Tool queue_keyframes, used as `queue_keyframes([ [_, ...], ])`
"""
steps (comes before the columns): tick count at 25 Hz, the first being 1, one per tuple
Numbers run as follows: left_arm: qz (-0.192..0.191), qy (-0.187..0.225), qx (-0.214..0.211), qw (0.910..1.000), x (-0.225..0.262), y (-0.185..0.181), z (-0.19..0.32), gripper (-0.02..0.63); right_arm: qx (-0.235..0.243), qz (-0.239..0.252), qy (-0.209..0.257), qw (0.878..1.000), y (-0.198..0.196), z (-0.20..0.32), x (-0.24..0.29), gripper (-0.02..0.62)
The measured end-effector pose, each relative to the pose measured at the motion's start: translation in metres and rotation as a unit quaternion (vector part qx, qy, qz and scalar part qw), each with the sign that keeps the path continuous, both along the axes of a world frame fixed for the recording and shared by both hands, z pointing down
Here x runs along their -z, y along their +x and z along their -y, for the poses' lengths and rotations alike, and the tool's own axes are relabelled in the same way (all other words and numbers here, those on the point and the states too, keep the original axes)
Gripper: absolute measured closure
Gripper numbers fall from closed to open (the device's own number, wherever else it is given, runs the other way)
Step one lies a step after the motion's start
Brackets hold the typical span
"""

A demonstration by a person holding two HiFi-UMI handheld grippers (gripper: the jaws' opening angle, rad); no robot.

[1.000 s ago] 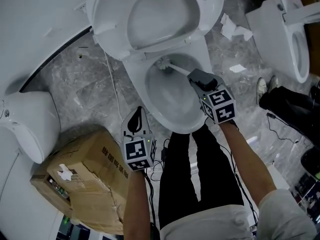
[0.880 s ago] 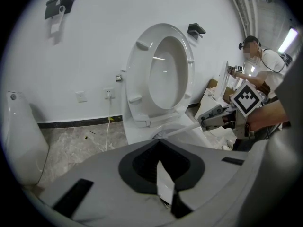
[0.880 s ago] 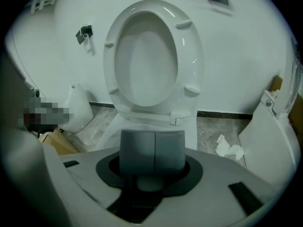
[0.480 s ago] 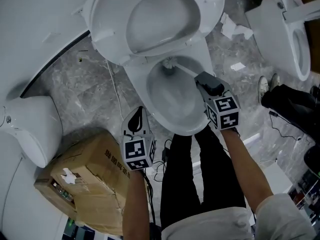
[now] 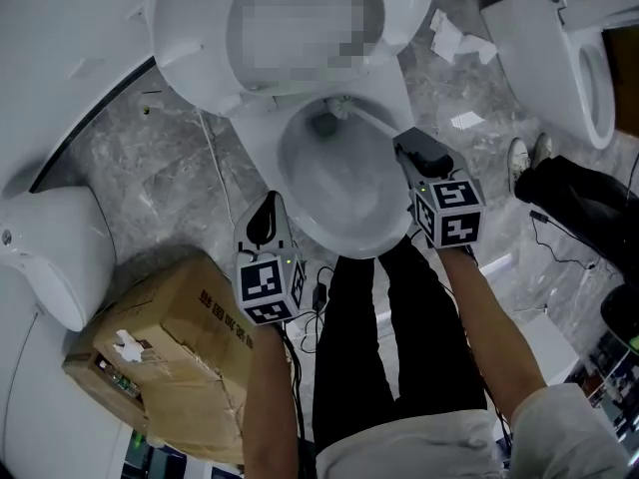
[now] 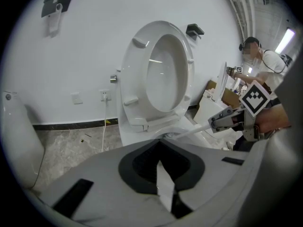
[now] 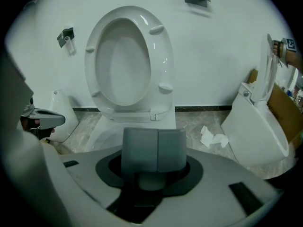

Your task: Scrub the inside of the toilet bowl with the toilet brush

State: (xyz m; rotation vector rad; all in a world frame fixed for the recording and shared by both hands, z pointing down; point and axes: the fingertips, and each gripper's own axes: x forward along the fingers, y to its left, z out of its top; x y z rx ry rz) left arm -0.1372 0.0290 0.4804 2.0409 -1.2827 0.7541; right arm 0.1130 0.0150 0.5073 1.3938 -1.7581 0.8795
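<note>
The white toilet bowl (image 5: 349, 200) is in the middle of the head view, its seat and lid (image 5: 195, 63) raised against the wall. My right gripper (image 5: 407, 148) hovers over the bowl's right rim, shut on the white handle of the toilet brush. The brush head (image 5: 324, 121) sits low at the back of the bowl. From the left gripper view, the handle (image 6: 194, 129) slants down from the right gripper (image 6: 220, 122) into the bowl. In the right gripper view, the pads (image 7: 154, 148) are together. My left gripper (image 5: 268, 213) hangs shut beside the bowl's left front.
A cardboard box (image 5: 160, 357) stands on the marble floor at lower left. A second toilet (image 5: 554, 58) is at the right and a white ceramic fixture (image 5: 50, 247) at the left. Crumpled tissue (image 5: 454, 40) lies near the wall. Cables (image 5: 319, 297) trail by my black-trousered legs (image 5: 369, 347).
My right gripper has moved a little to the right over the bowl's rim, and the brush head shifted with it inside the bowl. The left gripper has stayed in place.
</note>
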Motion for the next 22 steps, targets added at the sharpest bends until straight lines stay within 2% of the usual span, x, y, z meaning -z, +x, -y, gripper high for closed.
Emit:
queue_keyframes([
  [3,-0.004,0.004,0.006,1.0,0.002,0.001,-0.003,0.58,0.011,-0.011,0.0,1.0,-0.002,0.001,0.002,0.423],
  [9,0.006,0.008,-0.01,0.9999,0.004,0.0,-0.02,0.58,0.025,-0.031,0.003,0.999,0.008,-0.006,0.009,0.423],
  [15,0.011,0.002,0.018,0.9998,0.001,-0.009,-0.042,0.58,0.022,-0.045,0.0,0.999,0.028,-0.02,0.013,0.423],
  [19,0.001,-0.002,0.031,0.9995,-0.003,0.004,-0.055,0.58,0.03,-0.049,-0.001,0.998,0.036,-0.022,0.014,0.422],
  [22,-0.007,-0.021,0.03,0.9993,-0.017,0.02,-0.069,0.58,0.034,-0.049,-0.004,0.998,0.039,-0.026,0.014,0.422],
])
